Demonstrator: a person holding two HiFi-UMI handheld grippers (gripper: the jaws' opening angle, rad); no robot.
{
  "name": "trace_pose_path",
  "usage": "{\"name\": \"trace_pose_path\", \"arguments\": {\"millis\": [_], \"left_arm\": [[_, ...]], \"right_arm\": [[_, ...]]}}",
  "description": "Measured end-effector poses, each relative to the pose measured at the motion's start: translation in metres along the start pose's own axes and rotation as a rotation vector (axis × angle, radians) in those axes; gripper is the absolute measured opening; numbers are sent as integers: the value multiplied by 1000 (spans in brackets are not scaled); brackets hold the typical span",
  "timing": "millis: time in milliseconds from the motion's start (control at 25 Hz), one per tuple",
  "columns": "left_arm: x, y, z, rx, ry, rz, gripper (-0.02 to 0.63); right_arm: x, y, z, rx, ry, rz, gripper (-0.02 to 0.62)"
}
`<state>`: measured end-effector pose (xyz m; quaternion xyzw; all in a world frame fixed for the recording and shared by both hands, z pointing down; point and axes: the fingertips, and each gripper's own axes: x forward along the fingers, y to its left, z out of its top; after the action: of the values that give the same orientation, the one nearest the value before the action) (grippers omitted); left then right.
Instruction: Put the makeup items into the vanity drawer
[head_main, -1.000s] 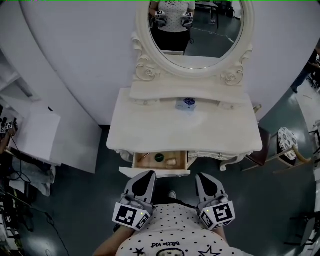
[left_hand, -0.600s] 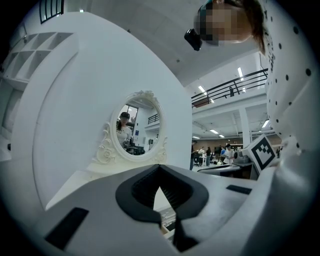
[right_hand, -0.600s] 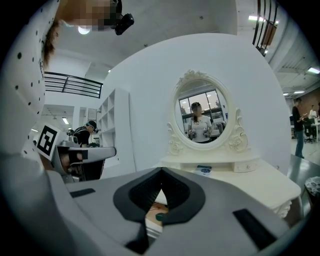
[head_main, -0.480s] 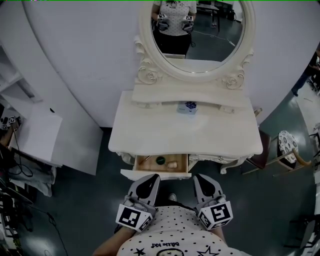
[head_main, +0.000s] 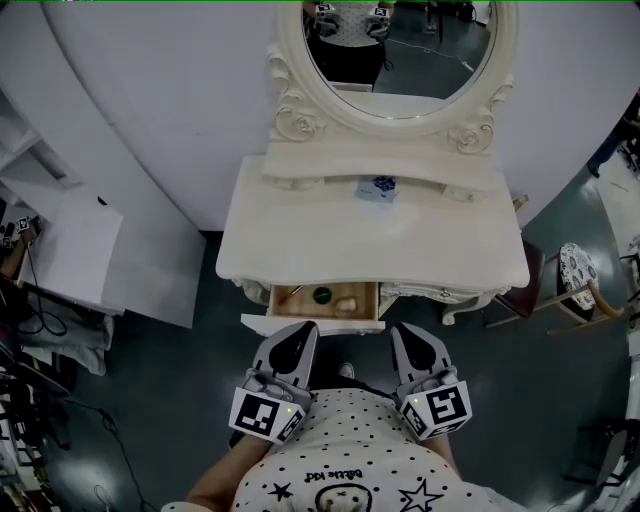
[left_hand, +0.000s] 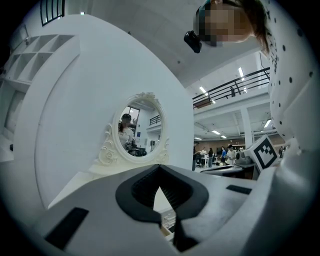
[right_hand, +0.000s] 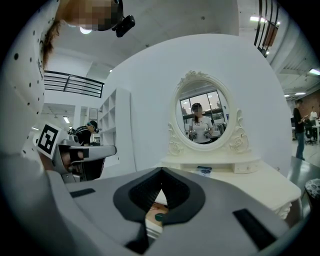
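The white vanity (head_main: 300, 240) has its small drawer (head_main: 312, 323) pulled out at the front. Inside lie a dark green round item (head_main: 322, 295), a beige item (head_main: 345, 303) and a thin stick (head_main: 290, 292). A small blue-patterned box (head_main: 377, 187) sits on the tabletop under the oval mirror (head_main: 400, 50). My left gripper (head_main: 299, 332) and right gripper (head_main: 408, 332) hover side by side just in front of the drawer, near the person's body, both shut and empty. In the right gripper view the green item (right_hand: 159, 217) shows past the shut right gripper (right_hand: 161, 171). The left gripper (left_hand: 160, 167) faces the mirror (left_hand: 137, 132).
A white side unit (head_main: 70, 260) stands to the vanity's left, with cables on the dark floor near it. A round-seated chair (head_main: 575, 285) stands to the right. The curved white wall (head_main: 150, 100) backs the vanity.
Both grippers have kept their places and stayed shut. Only the head view has drifted a little, so the vanity sits slightly differently in the picture.
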<state>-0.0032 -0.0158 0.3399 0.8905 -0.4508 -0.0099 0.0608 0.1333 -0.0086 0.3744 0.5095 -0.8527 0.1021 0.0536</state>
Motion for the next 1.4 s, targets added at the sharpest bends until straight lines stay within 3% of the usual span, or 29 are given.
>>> {"name": "trace_pose_path", "arguments": {"millis": [240, 600, 1400], "left_arm": [[-13, 45, 26, 61, -73, 131, -2], [-45, 85, 34, 95, -73, 284, -2], [-34, 85, 31, 84, -62, 286, -2]], "right_arm": [[1, -6, 5, -14, -20, -9, 9], [0, -9, 2, -12, -18, -6, 8], [4, -15, -2, -5, -3, 1, 9]]}}
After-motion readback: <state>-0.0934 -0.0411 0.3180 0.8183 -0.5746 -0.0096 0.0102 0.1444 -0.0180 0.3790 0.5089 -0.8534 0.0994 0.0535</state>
